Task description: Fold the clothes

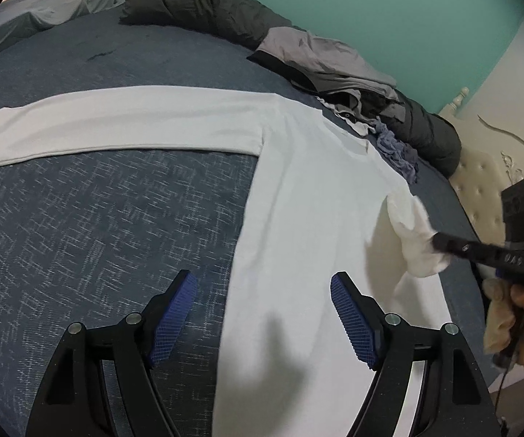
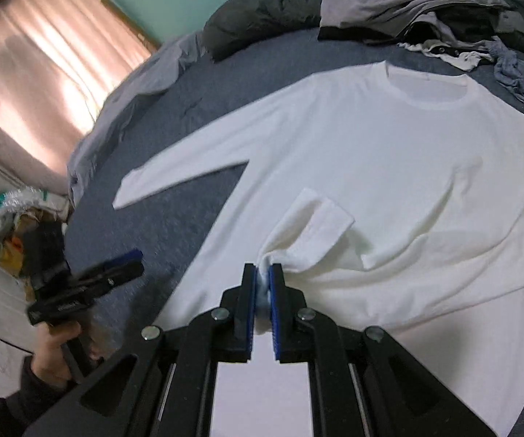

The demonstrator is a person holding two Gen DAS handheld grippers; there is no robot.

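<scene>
A white long-sleeved shirt (image 2: 389, 145) lies flat, collar away from the viewer, on a bed with a dark blue cover (image 1: 98, 225). The right tool (image 2: 262, 273) is clamped on the cuff of one sleeve (image 2: 320, 222), which is drawn across the shirt body. The other sleeve (image 1: 116, 123) extends flat from the shirt's shoulder over the cover. The left tool (image 1: 263, 291) hangs above the shirt's side edge, its jaws wide apart and empty. A pile of grey clothes (image 2: 418, 3) lies beyond the shirt's collar.
</scene>
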